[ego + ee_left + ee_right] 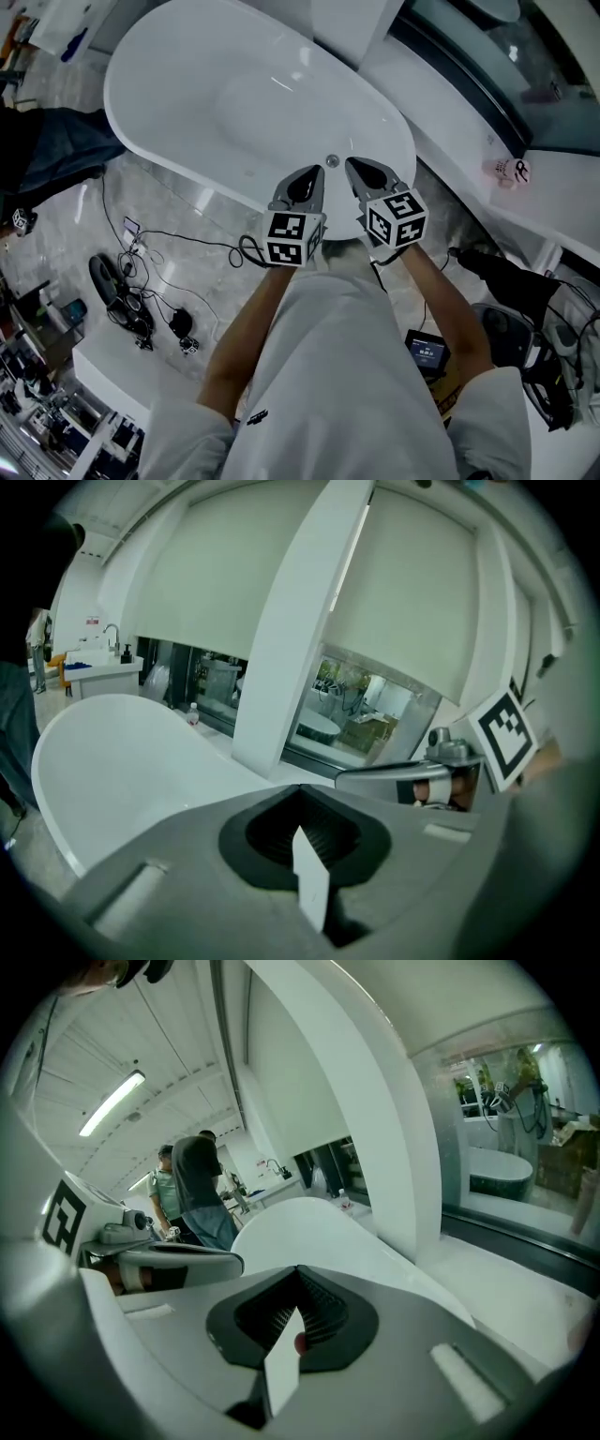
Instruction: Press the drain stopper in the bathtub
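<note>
A white oval bathtub (187, 70) lies below me, seen from above. A small round chrome stopper (331, 161) sits on the tub's inner surface close to the near rim. My left gripper (307, 184) and right gripper (367, 174) hover side by side over that rim, with the stopper just beyond and between their tips. Both are shut with nothing held. The left gripper (302, 797) faces across the tub (122, 752), and the right gripper (298, 1279) faces the tub's far end (300, 1227). Neither gripper view shows the stopper.
Cables and small devices (141, 300) lie on the marble floor at left, near a person in dark clothes (47, 150). A white ledge (469, 122) and a glass partition (487, 66) run along the right. Black equipment (511, 281) sits at right. People (197, 1194) stand beyond the tub.
</note>
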The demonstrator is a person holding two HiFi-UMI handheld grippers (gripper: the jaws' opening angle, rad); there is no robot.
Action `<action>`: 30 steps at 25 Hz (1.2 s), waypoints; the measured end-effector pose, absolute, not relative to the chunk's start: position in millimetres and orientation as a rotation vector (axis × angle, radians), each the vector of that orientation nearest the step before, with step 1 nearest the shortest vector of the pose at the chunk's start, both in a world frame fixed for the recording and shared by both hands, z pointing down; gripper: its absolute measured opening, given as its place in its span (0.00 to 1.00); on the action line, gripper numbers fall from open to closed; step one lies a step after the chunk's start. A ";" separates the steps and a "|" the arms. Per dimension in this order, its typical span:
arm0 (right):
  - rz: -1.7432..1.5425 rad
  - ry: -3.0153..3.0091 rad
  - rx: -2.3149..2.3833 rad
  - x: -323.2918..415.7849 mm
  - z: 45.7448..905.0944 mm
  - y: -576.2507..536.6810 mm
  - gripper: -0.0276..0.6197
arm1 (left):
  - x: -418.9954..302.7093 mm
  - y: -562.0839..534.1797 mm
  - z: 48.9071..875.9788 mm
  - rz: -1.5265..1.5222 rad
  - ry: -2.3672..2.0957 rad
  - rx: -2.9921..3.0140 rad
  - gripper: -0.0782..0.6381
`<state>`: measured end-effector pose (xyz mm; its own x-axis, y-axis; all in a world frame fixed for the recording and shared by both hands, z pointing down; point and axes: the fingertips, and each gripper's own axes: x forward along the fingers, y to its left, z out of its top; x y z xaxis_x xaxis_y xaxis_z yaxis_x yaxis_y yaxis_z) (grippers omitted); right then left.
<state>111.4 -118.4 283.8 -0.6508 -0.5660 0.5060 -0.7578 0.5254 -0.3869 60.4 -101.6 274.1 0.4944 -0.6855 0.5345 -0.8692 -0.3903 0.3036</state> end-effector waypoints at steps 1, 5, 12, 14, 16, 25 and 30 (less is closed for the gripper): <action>0.839 -2.461 1.114 114.2 273.2 -117.1 0.05 | 60.3 -99.7 265.5 0.427 -1.279 2.198 0.11; 0.748 -2.503 1.170 124.5 229.6 -113.3 0.05 | 61.0 -94.2 232.7 0.378 -1.283 2.224 0.11; 0.700 -2.594 1.224 128.2 169.2 -99.8 0.05 | 69.1 -92.6 165.7 0.302 -1.244 2.330 0.11; 0.710 -2.624 1.240 124.6 153.1 -93.9 0.05 | 70.1 -89.8 148.7 0.276 -1.229 2.352 0.11; 0.710 -2.651 1.269 120.8 137.7 -87.4 0.05 | 70.4 -84.9 134.0 0.261 -1.224 2.379 0.11; 0.670 -2.691 1.389 116.5 96.9 -69.4 0.05 | 79.7 -68.8 91.4 0.257 -1.205 2.546 0.11; 0.569 -2.677 1.448 125.4 84.5 -69.5 0.05 | 87.0 -69.2 85.4 0.276 -1.218 2.594 0.11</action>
